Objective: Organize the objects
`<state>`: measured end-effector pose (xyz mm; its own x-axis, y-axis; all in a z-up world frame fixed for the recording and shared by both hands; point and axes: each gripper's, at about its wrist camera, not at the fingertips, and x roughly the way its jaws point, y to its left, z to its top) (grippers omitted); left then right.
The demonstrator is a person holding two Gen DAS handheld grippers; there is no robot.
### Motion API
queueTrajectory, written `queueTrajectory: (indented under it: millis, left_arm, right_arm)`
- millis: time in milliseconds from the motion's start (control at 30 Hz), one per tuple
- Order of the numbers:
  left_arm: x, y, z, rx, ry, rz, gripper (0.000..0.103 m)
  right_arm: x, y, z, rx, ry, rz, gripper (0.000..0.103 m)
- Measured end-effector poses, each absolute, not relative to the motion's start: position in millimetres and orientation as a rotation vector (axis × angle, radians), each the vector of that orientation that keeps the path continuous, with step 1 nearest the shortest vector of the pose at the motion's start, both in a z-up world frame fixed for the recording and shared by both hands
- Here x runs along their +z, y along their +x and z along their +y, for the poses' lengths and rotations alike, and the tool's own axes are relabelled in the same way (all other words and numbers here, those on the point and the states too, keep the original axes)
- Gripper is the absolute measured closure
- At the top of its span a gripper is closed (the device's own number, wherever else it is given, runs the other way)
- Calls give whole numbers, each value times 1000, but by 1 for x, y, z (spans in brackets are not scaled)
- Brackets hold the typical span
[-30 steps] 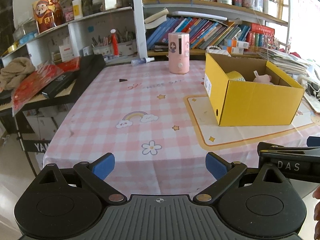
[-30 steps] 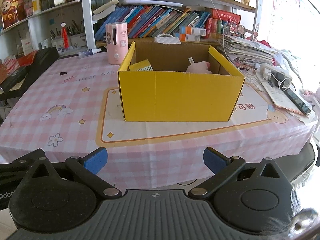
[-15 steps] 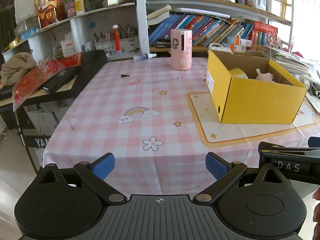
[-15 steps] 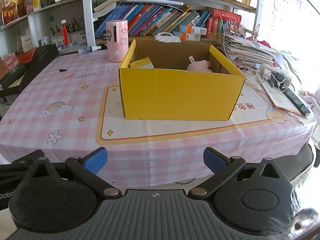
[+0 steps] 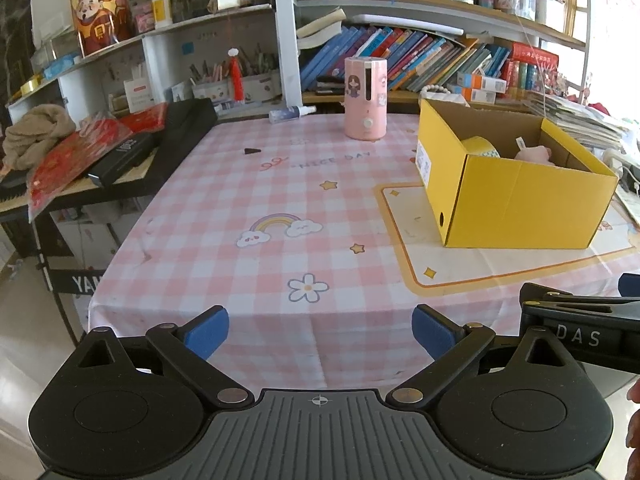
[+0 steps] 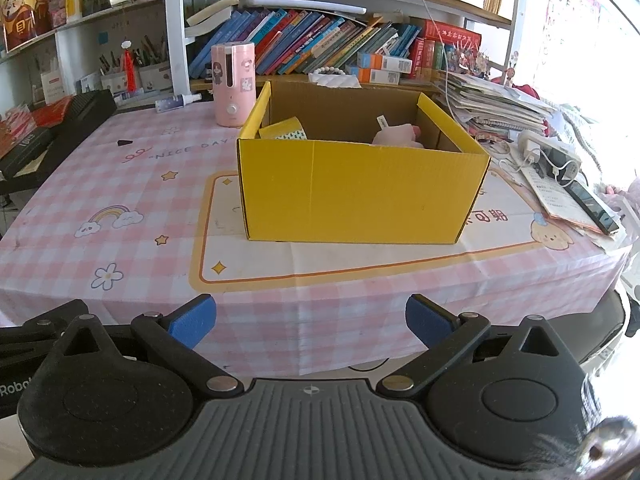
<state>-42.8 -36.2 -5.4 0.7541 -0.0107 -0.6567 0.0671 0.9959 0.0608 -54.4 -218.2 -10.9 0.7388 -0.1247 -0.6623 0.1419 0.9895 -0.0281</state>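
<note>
The left gripper (image 5: 320, 330) is hanging off the near edge of the table (image 5: 256, 200), its blue pads spread wide apart and gripping nothing. The right gripper (image 6: 311, 320) is sitting just beside it, likewise spread wide and carrying nothing, and it is pointing straight at the yellow box (image 6: 360, 192). Both are standing back from the table, probably so that the whole top is showing before a choice is made.

Beyond the right gripper the box is resting on a cream mat (image 6: 248, 264) toward the right side of the table, its top open, likely as the collecting place for loose things. Inside it a roll of yellow tape (image 6: 282, 131) is leaning against the left wall and a pink soft toy (image 6: 396, 136) is lying toward the back right.

Farther out, a pink canister (image 5: 365, 98) is standing upright near the far edge, well apart from the box, and a small spray bottle (image 5: 291, 113) is lying on its side just to its left. A tiny dark wedge (image 5: 251, 151) is lying alone on the cloth. These seem to be what is left outside the box; the canister looks the easiest to take, being upright and unobstructed.
</note>
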Motion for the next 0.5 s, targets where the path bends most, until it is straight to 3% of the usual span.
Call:
queueTrajectory:
  millis: [500]
  left_arm:
    - [-7, -41, -38, -39, 84, 725, 1]
  right_arm:
    - [-10, -51, -218, -151, 24, 731, 2]
